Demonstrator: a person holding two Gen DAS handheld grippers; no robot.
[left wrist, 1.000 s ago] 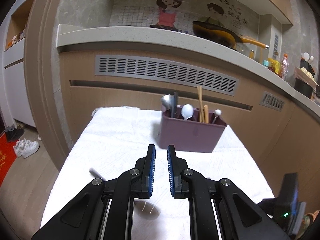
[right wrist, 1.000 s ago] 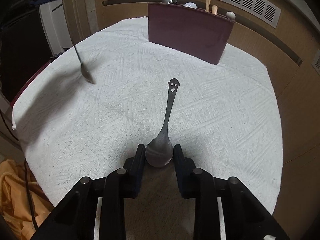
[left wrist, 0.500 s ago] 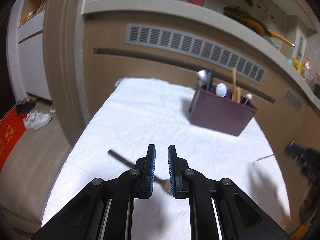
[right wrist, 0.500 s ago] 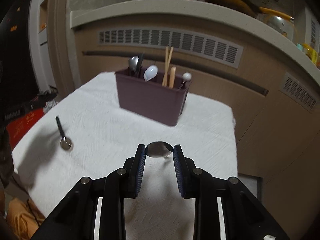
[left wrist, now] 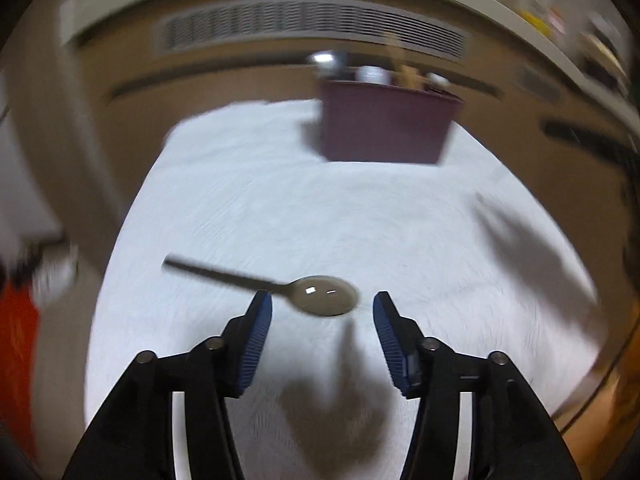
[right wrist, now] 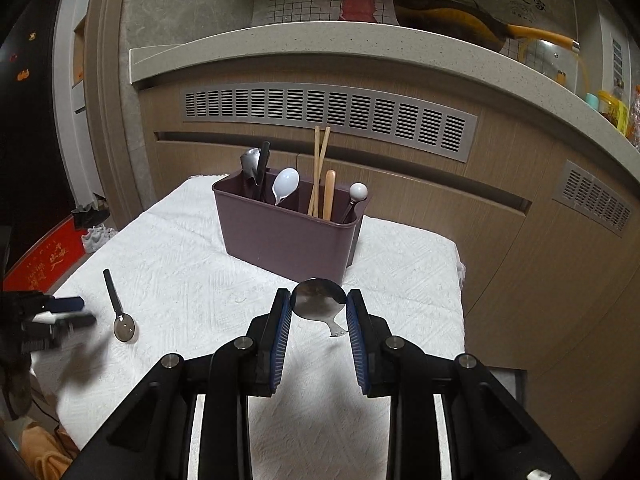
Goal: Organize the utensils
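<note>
A maroon utensil holder (right wrist: 286, 232) stands at the far side of the white-clothed table (right wrist: 192, 280), with spoons and chopsticks upright in it; it is blurred in the left wrist view (left wrist: 386, 124). My right gripper (right wrist: 318, 312) is shut on the bowl of a metal spoon (right wrist: 318, 304), held above the cloth in front of the holder. A dark-handled spoon (left wrist: 320, 295) lies on the cloth, and it also shows in the right wrist view (right wrist: 120, 312). My left gripper (left wrist: 322, 312) is open, just above and around that spoon's bowl.
A beige cabinet front with vent grilles (right wrist: 328, 116) and a stone counter (right wrist: 360, 46) rise behind the table. A pan (right wrist: 460, 20) sits on the counter. The table's edges drop to the floor at left and right, with a red mat (right wrist: 40, 260) at left.
My left gripper has opened and dropped down over the dark-handled spoon. My right gripper has lifted the metal spoon off the cloth and tilted up to face the holder.
</note>
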